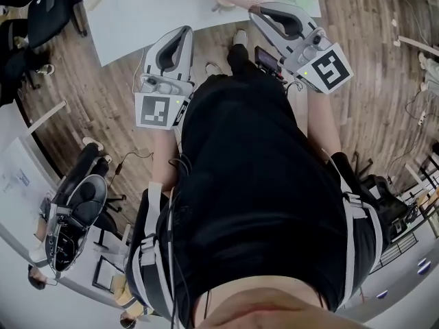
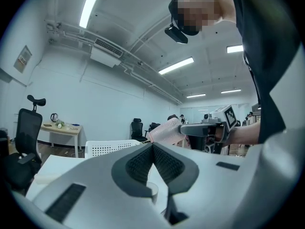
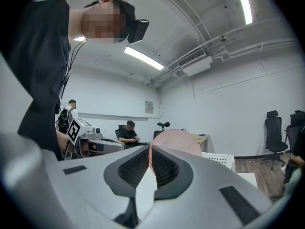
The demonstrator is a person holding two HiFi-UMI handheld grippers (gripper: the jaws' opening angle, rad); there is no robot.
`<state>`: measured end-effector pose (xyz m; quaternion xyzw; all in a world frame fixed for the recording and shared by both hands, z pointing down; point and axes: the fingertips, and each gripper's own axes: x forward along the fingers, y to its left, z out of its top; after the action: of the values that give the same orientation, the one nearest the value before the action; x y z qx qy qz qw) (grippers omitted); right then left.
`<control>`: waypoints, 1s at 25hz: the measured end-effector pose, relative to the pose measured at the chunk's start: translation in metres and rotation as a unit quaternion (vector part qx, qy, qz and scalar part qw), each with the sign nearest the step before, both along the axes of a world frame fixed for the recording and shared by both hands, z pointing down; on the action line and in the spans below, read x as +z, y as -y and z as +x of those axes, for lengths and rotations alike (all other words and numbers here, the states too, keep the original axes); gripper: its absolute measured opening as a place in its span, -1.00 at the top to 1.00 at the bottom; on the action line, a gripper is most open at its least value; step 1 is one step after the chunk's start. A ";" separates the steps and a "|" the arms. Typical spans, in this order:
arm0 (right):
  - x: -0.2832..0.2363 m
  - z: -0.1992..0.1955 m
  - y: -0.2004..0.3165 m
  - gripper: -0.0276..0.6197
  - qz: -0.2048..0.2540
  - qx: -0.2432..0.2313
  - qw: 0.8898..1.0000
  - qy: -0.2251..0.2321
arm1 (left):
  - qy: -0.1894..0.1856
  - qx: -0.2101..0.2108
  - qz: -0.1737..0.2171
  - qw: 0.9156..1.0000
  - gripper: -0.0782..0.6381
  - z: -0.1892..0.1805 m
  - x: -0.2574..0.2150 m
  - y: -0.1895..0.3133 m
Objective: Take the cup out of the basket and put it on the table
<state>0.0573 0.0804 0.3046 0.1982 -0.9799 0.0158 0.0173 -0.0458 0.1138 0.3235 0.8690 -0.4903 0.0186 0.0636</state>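
Right gripper (image 3: 150, 149): clenched on the rim of the pink cup (image 3: 180, 141), the cup wall pinched between its jaws.
Left gripper (image 2: 152, 148): jaws pressed together with nothing between them; held beside the right gripper, apart from the cup.
Cup: outside the basket, carried in the air and tipped on its side, over the near edge of the table (image 1: 137, 12).
Basket (image 2: 112, 148): white, perforated, standing on the table just beyond the cup.
Table: white, on a wooden floor (image 1: 103, 108).

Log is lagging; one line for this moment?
left claw shut, empty | right claw shut on cup | cup out of basket, above table
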 end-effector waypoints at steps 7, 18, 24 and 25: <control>-0.003 0.000 -0.044 0.82 0.002 0.028 1.000 -0.013 | -0.010 0.021 0.006 1.000 0.72 -0.008 -0.001 -0.041; 0.005 0.016 -0.098 0.82 -0.032 0.037 0.999 -0.016 | -0.028 0.047 -0.002 0.999 0.72 0.013 0.005 -0.088; -0.006 0.015 -0.099 0.82 -0.021 0.018 1.000 0.000 | -0.016 0.038 0.003 0.999 0.72 0.021 0.000 -0.085; -0.007 0.016 -0.099 0.82 -0.023 0.013 1.000 0.003 | -0.014 0.036 0.004 0.999 0.72 0.023 -0.002 -0.083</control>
<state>0.0728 0.1792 0.2976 0.2105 -0.9766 0.0394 0.0187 -0.0228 0.1967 0.3214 0.8864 -0.4581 0.0071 0.0661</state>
